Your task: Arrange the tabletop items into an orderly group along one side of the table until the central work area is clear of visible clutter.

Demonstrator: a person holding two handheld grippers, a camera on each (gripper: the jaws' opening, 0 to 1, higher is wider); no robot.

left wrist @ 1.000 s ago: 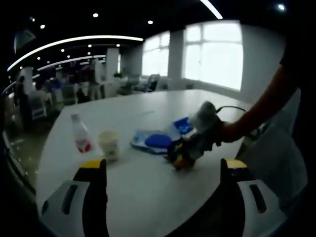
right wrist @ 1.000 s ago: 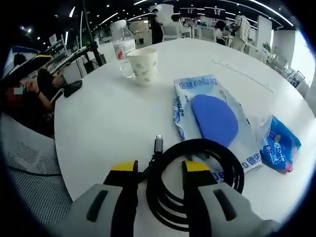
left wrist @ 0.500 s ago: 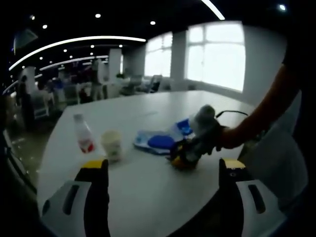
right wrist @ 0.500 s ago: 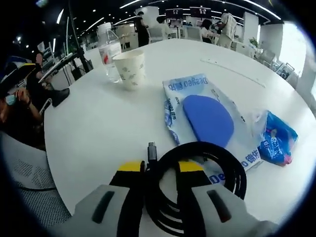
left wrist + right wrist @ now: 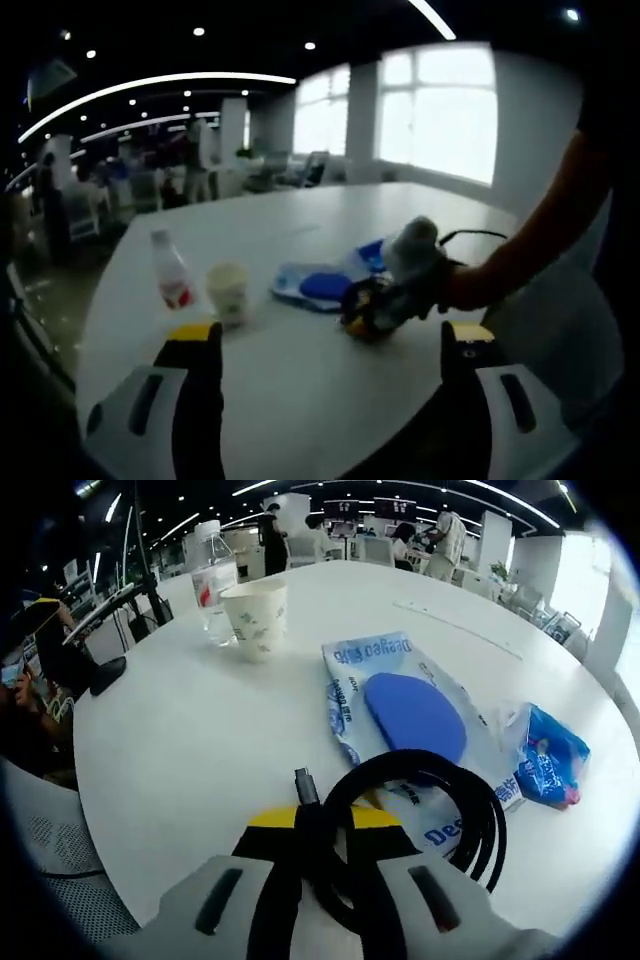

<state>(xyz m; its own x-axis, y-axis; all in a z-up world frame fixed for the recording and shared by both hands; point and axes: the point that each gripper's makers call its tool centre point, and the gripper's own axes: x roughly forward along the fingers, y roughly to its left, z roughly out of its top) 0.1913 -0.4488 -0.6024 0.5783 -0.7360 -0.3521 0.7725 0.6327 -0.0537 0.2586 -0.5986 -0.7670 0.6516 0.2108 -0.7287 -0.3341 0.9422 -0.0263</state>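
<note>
My right gripper [image 5: 322, 820] is shut on a coiled black cable [image 5: 484, 815] with a USB plug sticking out beyond the yellow tips. Behind the coil on the white table [image 5: 180, 740] lies a clear packet with a blue disc [image 5: 412, 712], and a small blue bag [image 5: 548, 765] sits to its right. A paper cup [image 5: 255, 618] and a clear bottle with a red label [image 5: 212, 585] stand farther back left. My left gripper [image 5: 330, 340] hangs open over the near table edge. In the left gripper view the right gripper [image 5: 365, 318] is low on the table beside the packet [image 5: 318, 285], with the cup [image 5: 228, 293] and bottle [image 5: 172, 283] to the left.
A person's arm [image 5: 520, 245] reaches in from the right holding the right gripper. Mesh chairs [image 5: 60, 860] stand at the near table edge. Other people and tables [image 5: 420, 540] are far behind. Bare tabletop [image 5: 300, 400] spreads in front of the left gripper.
My right gripper's jaws have closed from open on either side of the cable strand to shut on it. The left gripper and the other items have not moved.
</note>
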